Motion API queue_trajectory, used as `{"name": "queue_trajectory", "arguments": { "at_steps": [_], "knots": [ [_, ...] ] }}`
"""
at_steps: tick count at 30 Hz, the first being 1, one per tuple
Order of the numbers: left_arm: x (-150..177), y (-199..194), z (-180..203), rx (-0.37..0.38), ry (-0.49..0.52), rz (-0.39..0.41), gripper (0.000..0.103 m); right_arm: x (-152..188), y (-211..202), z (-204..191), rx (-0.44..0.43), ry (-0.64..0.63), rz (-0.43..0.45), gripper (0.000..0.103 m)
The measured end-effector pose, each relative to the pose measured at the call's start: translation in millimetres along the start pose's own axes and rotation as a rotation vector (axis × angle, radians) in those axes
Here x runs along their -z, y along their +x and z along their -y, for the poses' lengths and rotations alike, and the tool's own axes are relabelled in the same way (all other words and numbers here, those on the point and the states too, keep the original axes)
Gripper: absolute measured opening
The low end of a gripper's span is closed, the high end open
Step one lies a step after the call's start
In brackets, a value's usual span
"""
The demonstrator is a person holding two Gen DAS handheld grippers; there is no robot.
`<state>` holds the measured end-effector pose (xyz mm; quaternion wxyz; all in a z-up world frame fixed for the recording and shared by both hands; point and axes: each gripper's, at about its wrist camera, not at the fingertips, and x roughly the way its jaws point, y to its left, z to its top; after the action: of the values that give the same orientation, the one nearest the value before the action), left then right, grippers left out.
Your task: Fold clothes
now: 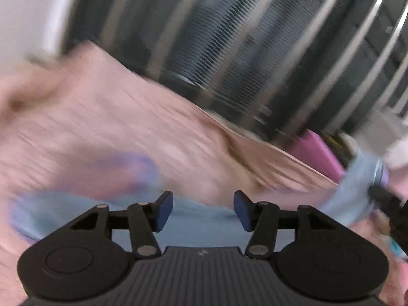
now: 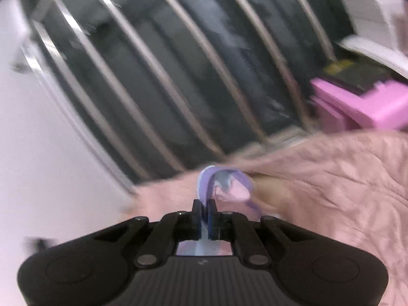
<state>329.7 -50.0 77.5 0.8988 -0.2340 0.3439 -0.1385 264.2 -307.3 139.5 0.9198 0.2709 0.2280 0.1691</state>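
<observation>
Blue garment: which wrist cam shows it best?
Left wrist: the blue garment spreads across the pink bedspread under the open left claw, though blurred. Right wrist shows only a bunched, purple-trimmed edge pinched in the shut right claw.

Heavy motion blur, soft even light, fisheye-bent edges, dark corners.

Pale blue garment (image 1: 193,225) with lilac-purple trim lies at six o'clock on a dusty pink, faintly quilted bedspread (image 1: 114,127). Black left gripper (image 1: 203,210) carries dark blue pads (image 1: 163,210). At two o'clock in the right wrist view, a bright pink box (image 2: 362,107) (blurred). Dark grey backdrop with silver bars (image 2: 163,76).
</observation>
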Motion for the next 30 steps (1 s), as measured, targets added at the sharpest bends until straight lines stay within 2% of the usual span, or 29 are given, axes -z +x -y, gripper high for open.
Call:
{"name": "queue_trajectory", "arguments": {
  "at_steps": [2,4,5,8,10,12,16,19,21,23,25,26,27,28,29,30],
  "knots": [
    [4,9,5,0.145,-0.048,-0.067,0.057,-2,-12,-6,-0.088,-0.016,0.016,0.004],
    [6,12,3,0.283,-0.129,-0.084,0.066,-1,-10,-4,-0.150,-0.017,-0.015,0.004],
    [7,14,1,0.343,-0.171,-0.097,0.067,-1,-6,0,-0.161,0.003,-0.033,0.004],
    [12,30,-11,0.415,-0.313,-0.173,0.062,6,11,1,-0.132,-0.042,-0.120,0.005],
    [16,40,-26,0.443,-0.422,-0.203,0.058,8,15,-4,-0.101,-0.092,-0.148,0.005],
    [19,45,-40,0.456,-0.503,-0.214,0.058,14,17,-5,-0.121,-0.130,-0.194,0.005],
    [11,38,-46,0.392,-0.433,-0.183,0.060,26,14,-18,-0.151,-0.238,-0.239,0.005],
    [2,29,-49,0.438,-0.390,-0.167,0.065,41,32,-35,-0.172,-0.339,-0.293,0.006],
    [-1,22,-47,0.469,-0.349,-0.153,0.070,48,47,-41,-0.141,-0.364,-0.311,0.008],
    [-3,16,-43,0.456,-0.291,-0.151,0.070,54,59,-43,-0.076,-0.391,-0.347,0.008],
    [0,18,-35,0.419,-0.224,-0.184,0.068,59,66,-44,-0.027,-0.411,-0.362,0.008],
    [1,21,-32,0.404,-0.210,-0.201,0.067,60,67,-44,-0.027,-0.418,-0.361,0.008],
    [3,24,-29,0.389,-0.196,-0.218,0.057,61,69,-45,-0.026,-0.426,-0.360,0.008],
    [5,28,-27,0.374,-0.184,-0.232,0.029,62,70,-45,-0.026,-0.433,-0.360,0.008],
    [8,31,-27,0.359,-0.181,-0.233,0.022,62,71,-44,-0.015,-0.435,-0.356,0.008],
    [9,31,-28,0.343,-0.175,-0.226,0.011,61,71,-43,-0.003,-0.438,-0.353,0.008]
  ]
}}
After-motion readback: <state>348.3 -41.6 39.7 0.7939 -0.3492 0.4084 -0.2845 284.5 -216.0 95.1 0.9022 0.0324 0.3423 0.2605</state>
